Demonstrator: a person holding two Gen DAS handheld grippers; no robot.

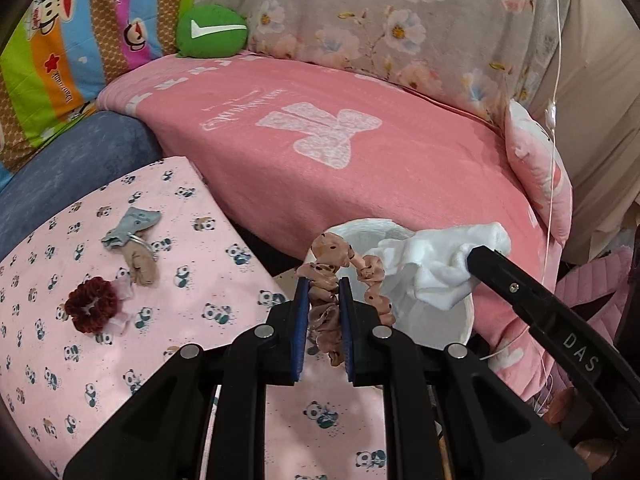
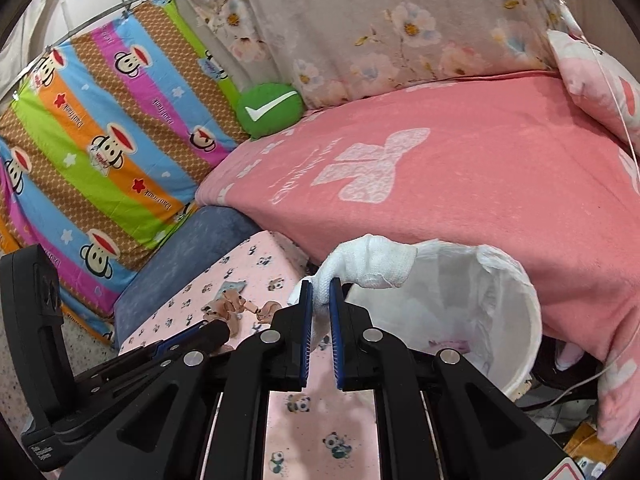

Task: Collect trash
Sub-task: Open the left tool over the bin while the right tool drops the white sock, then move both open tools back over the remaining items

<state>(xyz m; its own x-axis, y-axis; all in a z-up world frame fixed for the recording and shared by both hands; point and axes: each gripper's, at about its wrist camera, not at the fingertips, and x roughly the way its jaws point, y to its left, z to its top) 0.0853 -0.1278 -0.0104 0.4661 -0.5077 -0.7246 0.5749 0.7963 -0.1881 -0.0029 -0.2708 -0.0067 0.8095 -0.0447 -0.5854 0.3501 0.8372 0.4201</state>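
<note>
My left gripper is shut on a pale pink dotted scrunchie, held above the edge of the panda-print surface, close to the white bin. The scrunchie also shows in the right wrist view. My right gripper is shut on a white sock-like cloth and holds it over the near rim of the white lined bin. The cloth also shows in the left wrist view, with the right gripper clamped on it.
On the panda-print surface lie a dark red scrunchie and a grey and tan cloth bundle. A pink blanket covers the sofa behind, with a green cushion, a striped monkey-print cover and a blue cushion.
</note>
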